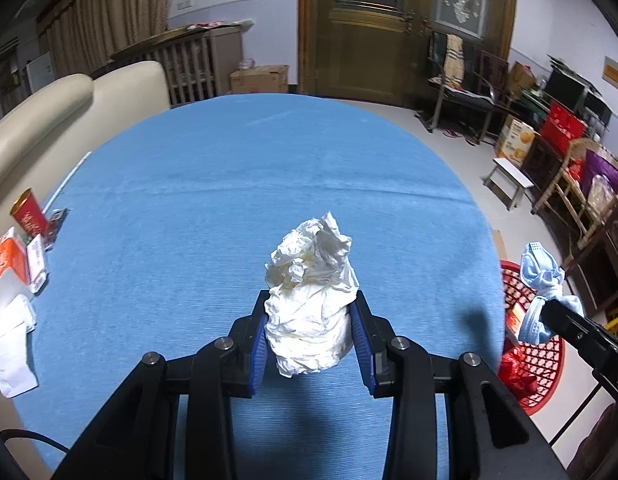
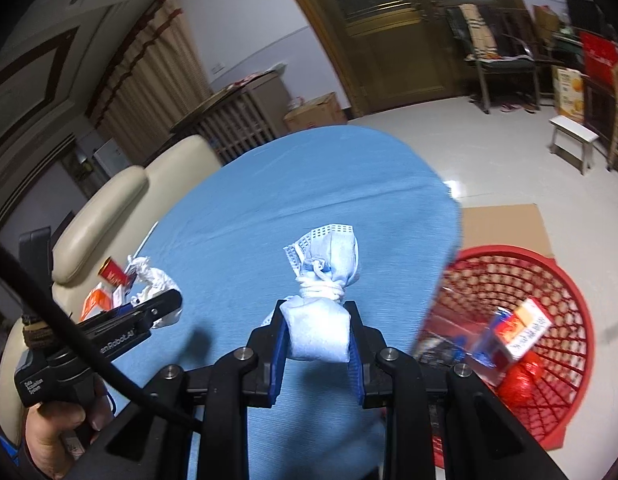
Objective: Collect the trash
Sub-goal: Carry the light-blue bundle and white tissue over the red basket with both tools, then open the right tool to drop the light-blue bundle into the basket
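Crumpled white tissue [image 1: 309, 300], a soft creased wad, sits pinched between the blue ribbed pads [image 1: 259, 354] of my left gripper [image 1: 311, 344], its fingers closed partway against the paper's sides and holding it above the blue tablecloth [image 1: 229, 200]. My right gripper [image 2: 318, 340] is likewise clamped on a rolled blue face mask [image 2: 323, 300], a pale woven bundle tied round the middle with its own white ear loops, the perforated edge sticking up at the top. From the left wrist view I see that same mask at the right edge, hanging over the red basket [image 1: 549, 360].

Beyond the grippers the cloth runs smooth and finely ribbed, with a faint crease across it. Down on the floor to the right, the basket [image 2: 569, 320] is a round plastic lattice resting on a flat sheet of brown cardboard [image 2: 505, 224]; inside it lie a small red and white carton [image 2: 521, 332] and a crinkled red plastic scrap [image 2: 521, 384].

At the cloth's far left edge I make out a red paper cup [image 1: 29, 216], an orange and white pack [image 1: 5, 264] and loose white papers [image 1: 11, 344]. Behind them curves a cream leather sofa [image 1: 69, 96].
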